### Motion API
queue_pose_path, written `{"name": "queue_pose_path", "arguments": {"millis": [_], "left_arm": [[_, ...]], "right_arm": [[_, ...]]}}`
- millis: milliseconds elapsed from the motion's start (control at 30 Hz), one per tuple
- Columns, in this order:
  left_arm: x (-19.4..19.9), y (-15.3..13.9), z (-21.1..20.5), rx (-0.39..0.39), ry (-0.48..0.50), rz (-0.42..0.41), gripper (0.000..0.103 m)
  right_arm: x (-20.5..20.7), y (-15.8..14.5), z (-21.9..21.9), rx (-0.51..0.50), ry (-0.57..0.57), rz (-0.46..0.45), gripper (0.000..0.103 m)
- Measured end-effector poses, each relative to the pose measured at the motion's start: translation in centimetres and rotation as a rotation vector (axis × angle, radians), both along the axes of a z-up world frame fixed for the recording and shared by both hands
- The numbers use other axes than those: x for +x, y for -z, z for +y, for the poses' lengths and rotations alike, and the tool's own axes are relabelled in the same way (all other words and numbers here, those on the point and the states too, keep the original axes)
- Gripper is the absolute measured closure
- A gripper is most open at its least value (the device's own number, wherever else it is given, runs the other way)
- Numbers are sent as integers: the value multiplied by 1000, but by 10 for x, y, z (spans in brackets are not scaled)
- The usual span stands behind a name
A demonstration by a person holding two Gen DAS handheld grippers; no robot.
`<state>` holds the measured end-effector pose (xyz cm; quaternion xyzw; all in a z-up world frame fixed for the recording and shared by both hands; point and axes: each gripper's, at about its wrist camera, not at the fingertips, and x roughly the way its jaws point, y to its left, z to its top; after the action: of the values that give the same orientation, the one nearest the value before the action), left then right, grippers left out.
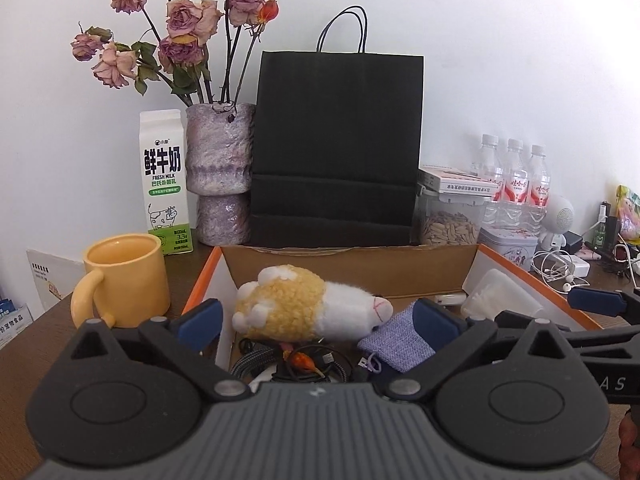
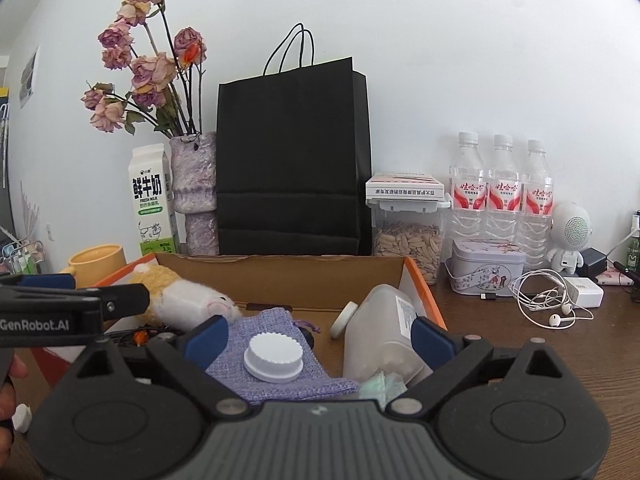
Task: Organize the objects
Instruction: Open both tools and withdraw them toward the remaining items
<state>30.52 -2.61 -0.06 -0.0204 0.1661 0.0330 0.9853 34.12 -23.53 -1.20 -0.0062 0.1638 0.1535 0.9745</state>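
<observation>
Your left gripper (image 1: pixel 320 322) stands wide open and holds nothing; the plush toy (image 1: pixel 308 304) lies between its fingers, inside the cardboard box (image 1: pixel 352 264). Your right gripper (image 2: pixel 320 338) is also wide open and empty. Between its fingers a white cap (image 2: pixel 274 356) rests on the purple pouch (image 2: pixel 260 344), and the plastic bottle (image 2: pixel 380 332) lies by its right finger.

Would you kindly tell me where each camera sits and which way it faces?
Left wrist: on the left tool, open, looking forward over the plush toy in the cardboard box; the right tool's finger shows at right.
Right wrist: on the right tool, open, over the white cap and plastic jug; a hand shows lower left.
Shared: box, toy, black bag.
</observation>
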Motion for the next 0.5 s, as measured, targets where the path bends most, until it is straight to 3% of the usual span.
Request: {"name": "queue_pose_path", "arguments": {"millis": [500], "left_arm": [[-37, 7, 15, 21, -43, -2, 0]], "right_arm": [[-39, 2, 1, -52, 7, -20, 4]]}}
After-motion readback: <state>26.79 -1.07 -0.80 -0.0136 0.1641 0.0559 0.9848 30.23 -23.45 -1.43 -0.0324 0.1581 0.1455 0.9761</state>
